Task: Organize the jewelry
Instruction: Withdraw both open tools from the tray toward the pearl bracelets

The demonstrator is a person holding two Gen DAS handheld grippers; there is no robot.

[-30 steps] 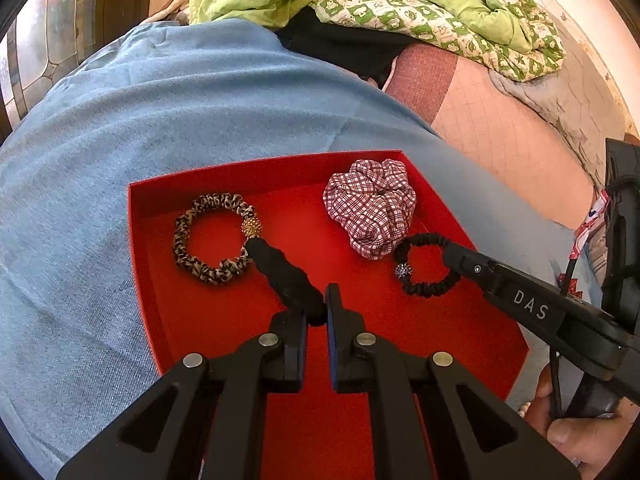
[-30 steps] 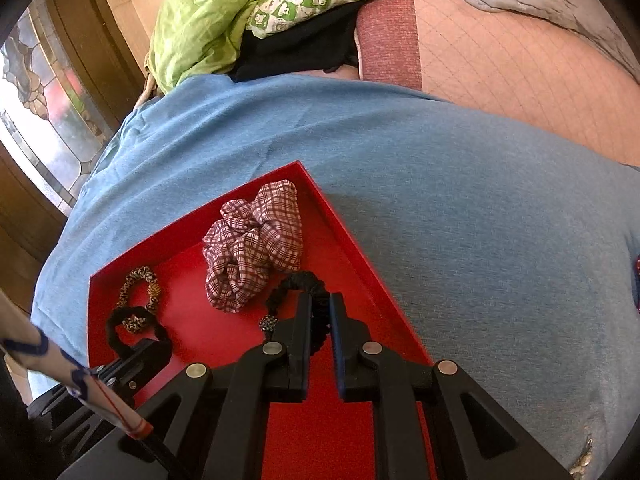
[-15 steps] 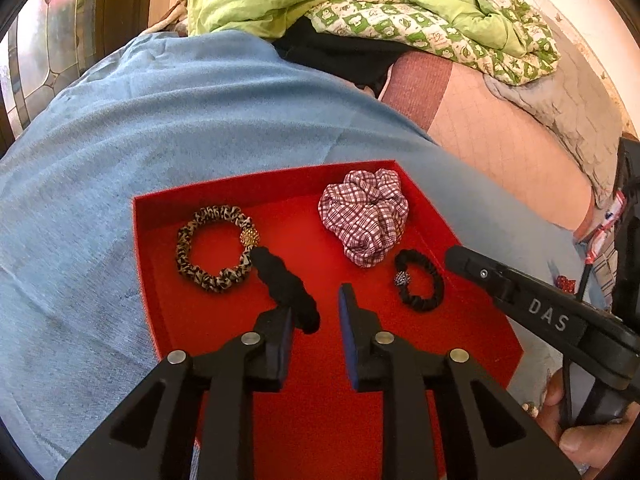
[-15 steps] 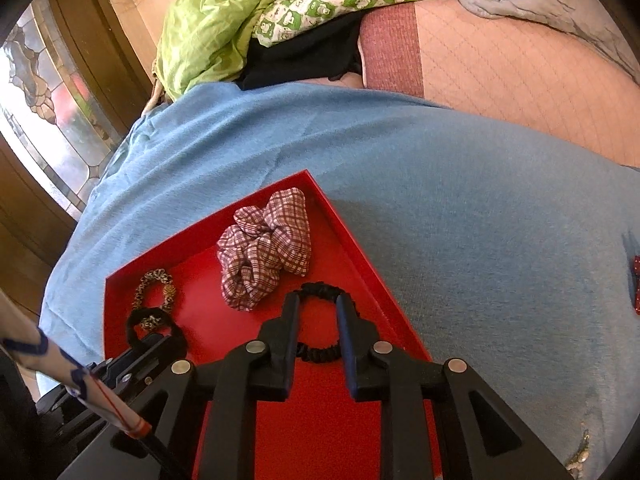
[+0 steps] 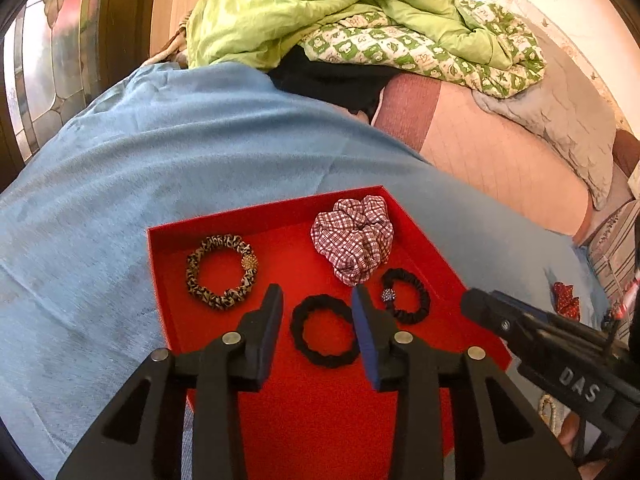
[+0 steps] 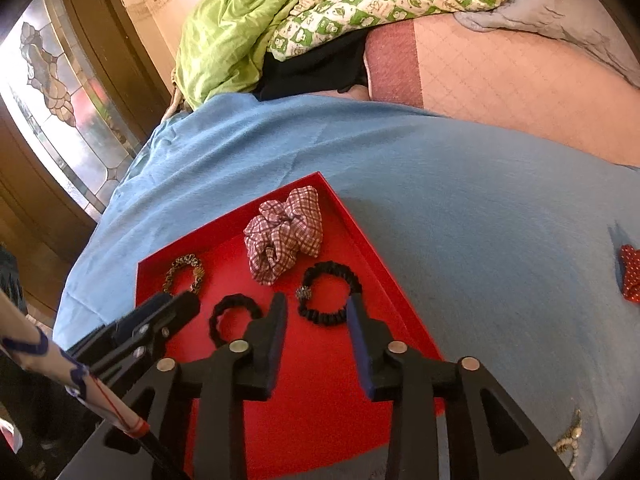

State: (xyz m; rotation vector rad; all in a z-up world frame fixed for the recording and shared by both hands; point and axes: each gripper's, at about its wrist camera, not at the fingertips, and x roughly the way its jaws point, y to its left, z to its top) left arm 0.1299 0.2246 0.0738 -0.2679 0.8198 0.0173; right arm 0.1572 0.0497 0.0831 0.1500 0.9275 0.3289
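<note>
A red tray (image 5: 224,222) (image 6: 372,248) lies on a blue cloth. In it are a leopard-print scrunchie (image 5: 221,271) (image 6: 185,272), a plaid scrunchie (image 5: 353,240) (image 6: 285,233), a plain black hair tie (image 5: 323,330) (image 6: 234,318) and a black hair tie with a bead (image 5: 406,295) (image 6: 329,293). My left gripper (image 5: 318,300) is open and empty above the plain black tie. My right gripper (image 6: 317,312) is open and empty just above the beaded tie.
A red polka-dot scrunchie (image 6: 630,276) (image 5: 566,298) lies on the blue cloth (image 6: 460,200) right of the tray. A beaded piece (image 6: 570,438) lies near the front right. A green quilt (image 5: 320,4) and pillows are heaped at the back. A stained-glass window (image 6: 56,92) is left.
Both grippers have opened and pulled back. The left let the plain black tie drop flat in the tray; the right let go of the beaded black tie.
</note>
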